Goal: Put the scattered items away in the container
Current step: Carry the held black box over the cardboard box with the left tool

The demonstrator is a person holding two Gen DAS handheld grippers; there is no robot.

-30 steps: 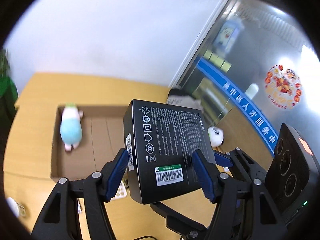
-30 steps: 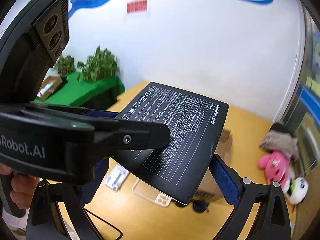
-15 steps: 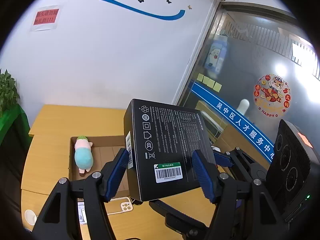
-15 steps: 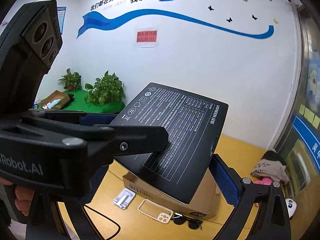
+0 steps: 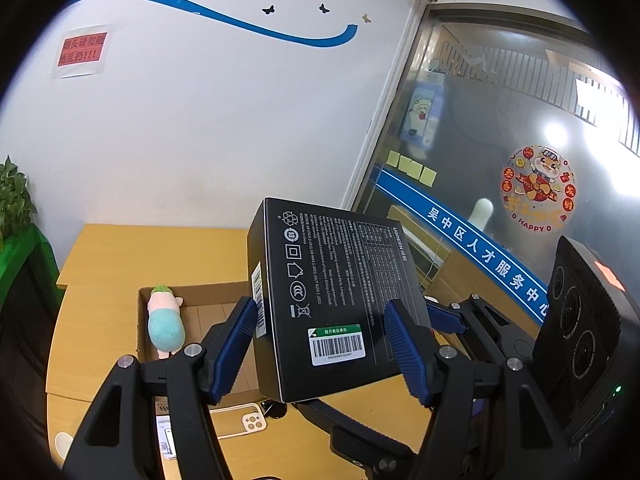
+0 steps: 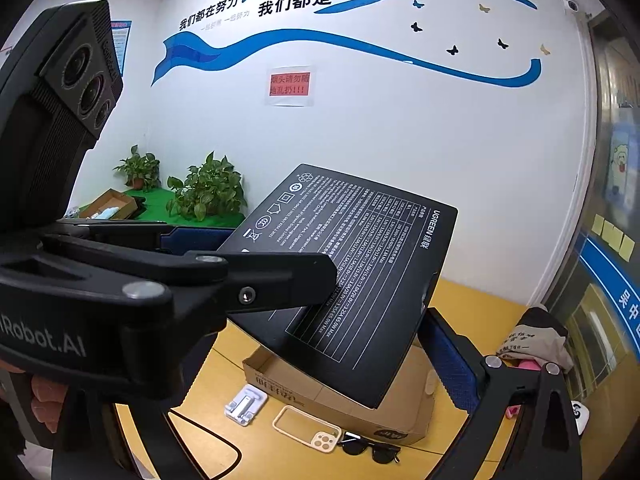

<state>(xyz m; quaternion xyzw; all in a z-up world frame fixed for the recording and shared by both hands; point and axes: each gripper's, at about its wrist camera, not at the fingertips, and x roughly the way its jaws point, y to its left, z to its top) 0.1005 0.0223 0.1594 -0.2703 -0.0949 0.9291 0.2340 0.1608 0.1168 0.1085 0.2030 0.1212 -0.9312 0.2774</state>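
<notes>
**Held item: black UGREEN box, aloft over the table**

- Left gripper (image 5: pixel 320 308): my blue pads (image 5: pixel 236 344) press on the two long sides of the black UGREEN box (image 5: pixel 336 312). It is gripped, clear of the table, printed back face up, barcode label toward me, far end tilted upward.
- Right gripper (image 6: pixel 312 344): one blue pad (image 6: pixel 452 356) sits right at the box's right edge. The other finger is hidden behind my left gripper's body, so I cannot tell whether these jaws clamp the box or merely flank it.
- Hand (image 6: pixel 44 400): a person's fingers show at the lower left edge of the right wrist view, wrapped on a handle.
- Cardboard carton (image 5: pixel 141 320): open-topped, on the yellow table (image 5: pixel 104 264). In both views the black box hangs in front of and above it, not touching it.
- Plush toy (image 5: pixel 164 324): pale blue and pink with a green top, lying inside the carton along its left wall.
- Phone case (image 6: pixel 308 428): cream, flat on the table just in front of the carton.
- Sunglasses (image 6: pixel 372 446): black, beside the phone case, against the carton's front wall.
- Folding stand (image 6: pixel 245 404): white, on the table near the carton's front left corner.
- Black cable (image 6: pixel 216 436): looped on the table near the stand.
- Grey cloth (image 6: pixel 536 336): bunched on the table's far right, with a pink toy (image 6: pixel 528 365) partly under it.
- Potted plants (image 6: pixel 208 196): on a green surface beyond the table.
</notes>
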